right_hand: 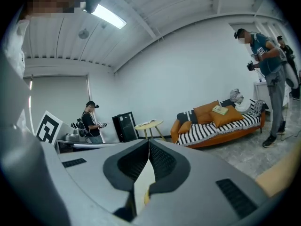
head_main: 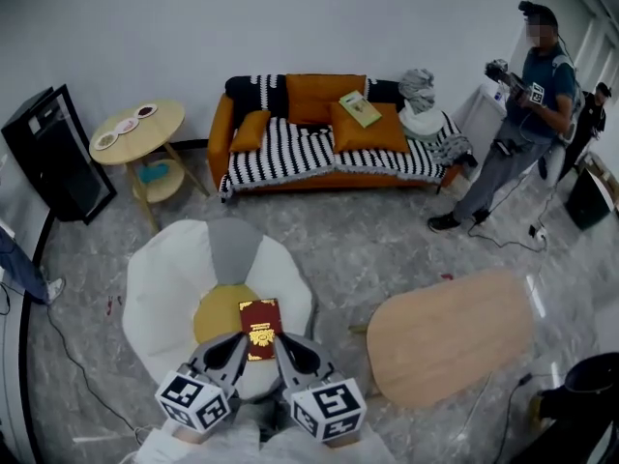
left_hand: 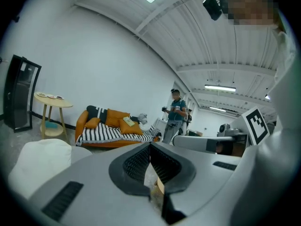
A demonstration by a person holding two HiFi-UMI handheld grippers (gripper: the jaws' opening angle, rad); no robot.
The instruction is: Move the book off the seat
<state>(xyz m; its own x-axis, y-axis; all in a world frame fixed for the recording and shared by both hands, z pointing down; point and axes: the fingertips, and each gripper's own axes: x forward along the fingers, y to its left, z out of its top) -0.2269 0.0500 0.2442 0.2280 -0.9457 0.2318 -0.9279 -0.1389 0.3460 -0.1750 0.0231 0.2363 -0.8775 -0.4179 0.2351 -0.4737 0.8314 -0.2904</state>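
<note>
My left fingers (head_main: 228, 352) and right fingers (head_main: 300, 356) both clamp the red book (head_main: 259, 319) over the yellow cushion (head_main: 218, 312); its gold cover print is too small to read.

book (head_main: 260, 329) cover print illegible, no other txt

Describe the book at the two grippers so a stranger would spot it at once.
Start at the white armchair in the foreground with the yellow cushion. Over that cushion is a dark red book with a gold emblem on its cover, its near edge clamped by the left gripper and the right gripper. The only other book, on the orange sofa, is pale green.
</note>
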